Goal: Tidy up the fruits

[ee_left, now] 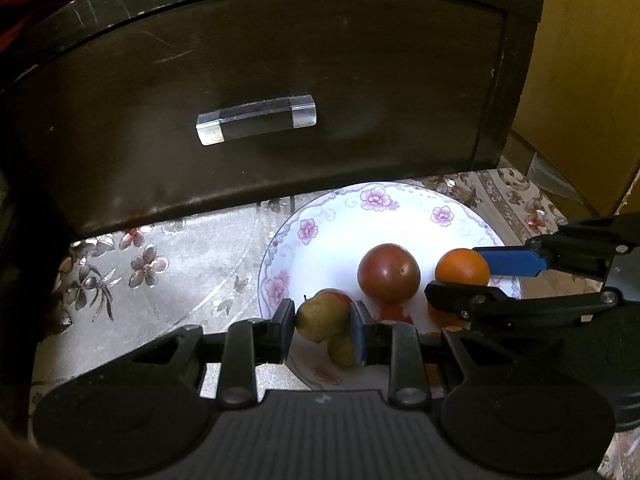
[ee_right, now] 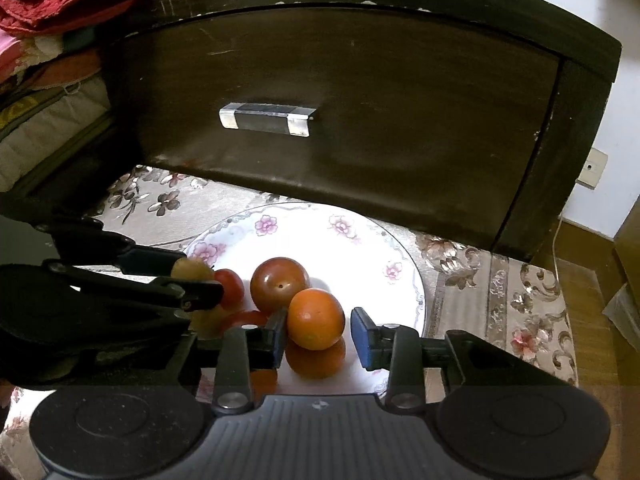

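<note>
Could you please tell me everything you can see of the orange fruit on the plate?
The orange fruit is round, smooth and glossy, with a small pale dimple on its skin. It sits on the white floral plate, mirrored in the glaze, beside the dark red fruit. The right tool straddles it, open, one finger close alongside.

The drawer front is showing dark wood, dull and scuffed, with paint chipping along its top edge. Its handle is gleaming like polished metal with a dark middle. The plate is looking like glossy glazed ceramic, mirroring the smooth, shiny orange fruit. The floral cloth is shimmering like satin. The left hand-held gripper is looking like matt black plastic.
</note>
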